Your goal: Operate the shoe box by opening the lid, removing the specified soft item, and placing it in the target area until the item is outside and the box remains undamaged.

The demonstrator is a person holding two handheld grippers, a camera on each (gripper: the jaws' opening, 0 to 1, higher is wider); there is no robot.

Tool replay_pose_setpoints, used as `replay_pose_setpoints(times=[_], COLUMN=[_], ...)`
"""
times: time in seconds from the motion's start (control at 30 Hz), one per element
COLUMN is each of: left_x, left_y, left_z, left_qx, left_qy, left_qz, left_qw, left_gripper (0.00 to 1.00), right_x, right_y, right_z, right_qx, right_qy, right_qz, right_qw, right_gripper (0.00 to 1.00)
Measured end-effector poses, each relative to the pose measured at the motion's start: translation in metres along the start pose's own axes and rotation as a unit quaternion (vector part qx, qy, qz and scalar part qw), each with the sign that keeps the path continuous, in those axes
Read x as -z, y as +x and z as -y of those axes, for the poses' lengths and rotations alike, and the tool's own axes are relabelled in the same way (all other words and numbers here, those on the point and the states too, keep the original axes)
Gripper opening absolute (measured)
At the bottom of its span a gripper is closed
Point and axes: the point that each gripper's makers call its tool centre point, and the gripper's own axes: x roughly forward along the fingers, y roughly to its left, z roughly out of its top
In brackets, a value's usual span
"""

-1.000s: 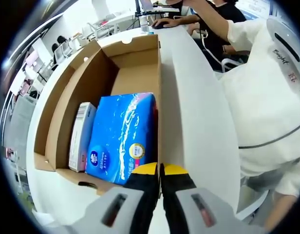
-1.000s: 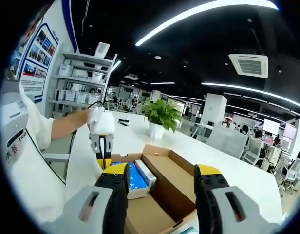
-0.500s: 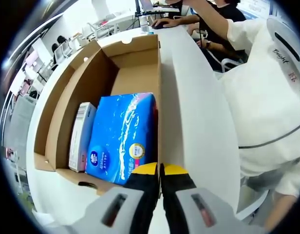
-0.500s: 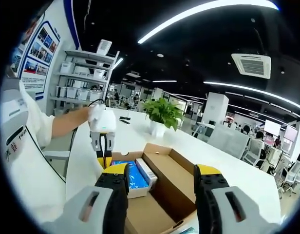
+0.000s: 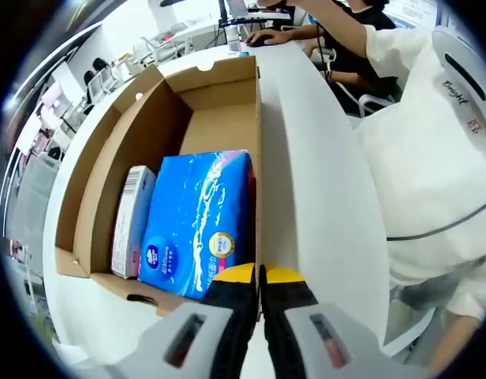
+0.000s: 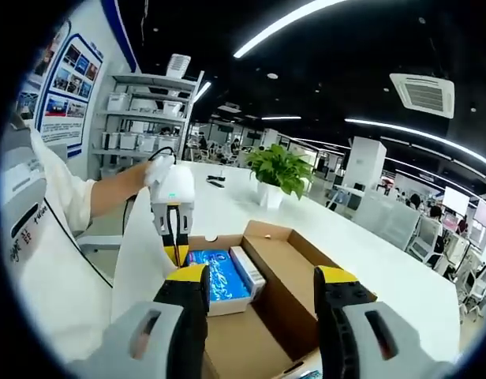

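- In the left gripper view we see our left gripper (image 5: 259, 276) rising from 6 o'clock, its yellow-tipped black jaws pressed together on the near right wall of the open brown cardboard shoe box (image 5: 225, 129); the wall's edge runs straight into the seam between the tips.
- Just beyond the tips, toward 11 o'clock, the blue plastic-wrapped soft tissue pack (image 5: 198, 221) lies flat on the box floor, against that right wall.
- Touching the pack's left side, at 9 o'clock from it, a narrow white carton with a barcode (image 5: 131, 221) stands on edge beside the left wall.
- Farther in, toward 12 o'clock, the rest of the box floor is bare cardboard.
- The box rests on a curved white table (image 5: 322, 189), which stretches away at 1 o'clock.
- At 3 o'clock a person in a white printed shirt (image 5: 432, 150) stands close to the table.
- In the right gripper view our right gripper (image 6: 263, 288) rises from 6 o'clock with its jaws wide apart and nothing between them.
- Between and beyond them we look down on the shoe box, lid folded back toward us, with the tissue pack inside at 11 o'clock.
- The left gripper stands upright on the box's wall at 10 o'clock, held by a hand (image 6: 152, 170).
- Beyond the box, at 12 o'clock, a green potted plant (image 6: 284, 170) sits on the table.
- At 10 o'clock, farthest off, stands a metal shelving unit (image 6: 144, 118).
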Motion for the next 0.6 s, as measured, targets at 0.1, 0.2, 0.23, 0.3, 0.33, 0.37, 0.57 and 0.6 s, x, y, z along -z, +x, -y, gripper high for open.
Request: replay_pose_setpoints(times=[0.1, 0.2, 0.23, 0.3, 0.33, 0.37, 0.57, 0.6], left_x=[0.000, 0.000, 0.000, 0.000, 0.000, 0.000, 0.000, 0.000], left_y=[0.000, 0.000, 0.000, 0.000, 0.000, 0.000, 0.000, 0.000], left_z=[0.000, 0.000, 0.000, 0.000, 0.000, 0.000, 0.000, 0.000], left_qx=[0.001, -0.001, -0.001, 0.000, 0.000, 0.000, 0.000, 0.000], left_qy=[0.000, 0.000, 0.000, 0.000, 0.000, 0.000, -0.002, -0.004], left_qz=[-0.001, 0.000, 0.001, 0.001, 0.001, 0.001, 0.000, 0.000], left_qw=[1.0000, 1.0000, 1.0000, 1.0000, 1.0000, 1.0000, 1.0000, 1.0000], left_gripper=[0.01, 0.01, 0.01, 0.01, 0.01, 0.01, 0.01, 0.01], right_x=[0.002, 0.003, 0.004, 0.005, 0.005, 0.005, 0.011, 0.015], right_y=[0.005, 0.010, 0.012, 0.016, 0.017, 0.019, 0.032, 0.037], right_z=[-0.001, -0.002, -0.003, -0.005, -0.006, -0.006, -0.017, -0.019], right_qx=[-0.022, -0.037, -0.040, -0.047, -0.049, -0.051, -0.089, -0.095], right_qy=[0.014, 0.017, 0.016, 0.012, 0.010, 0.008, 0.008, 0.004], right_qz=[-0.009, -0.012, -0.015, -0.020, -0.021, -0.022, -0.042, -0.054], right_qw=[0.9996, 0.9991, 0.9989, 0.9986, 0.9985, 0.9984, 0.9951, 0.9940], right_gripper=[0.52, 0.49, 0.49, 0.49, 0.49, 0.49, 0.49, 0.49])
